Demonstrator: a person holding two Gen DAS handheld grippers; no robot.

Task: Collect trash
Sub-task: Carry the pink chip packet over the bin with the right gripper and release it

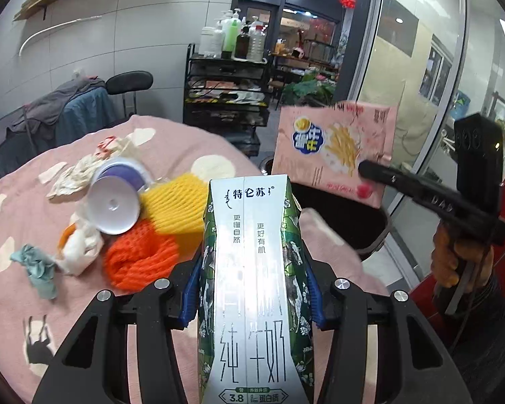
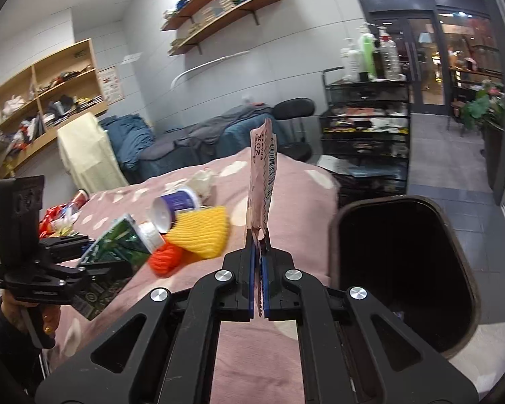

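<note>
Centrally, the left gripper (image 1: pixel 252 299) clamps a green-and-white milk carton (image 1: pixel 252 269) between its blue pads, the carton standing lengthwise along the fingers above the pink spotted blanket (image 1: pixel 23 235). The right gripper (image 2: pixel 260 269) has its jaws closed flat on the lower edge of a pink snack wrapper (image 2: pixel 262 181), which rises upright and edge-on from the pads; in the left wrist view the same wrapper (image 1: pixel 333 144) hangs face-on above the black trash bin (image 1: pixel 340 222). The bin (image 2: pixel 404 269) stands just beside the blanket's right edge, its mouth open and dark. On the blanket near its far edge lie the remaining pieces: a tipped purple-and-white cup (image 1: pixel 118 198), a yellow foam net (image 1: pixel 178 202) touching an orange foam net (image 1: pixel 141 259), crumpled white paper (image 1: pixel 80 249), and a teal scrap (image 1: pixel 37 269) toward the left edge.
</note>
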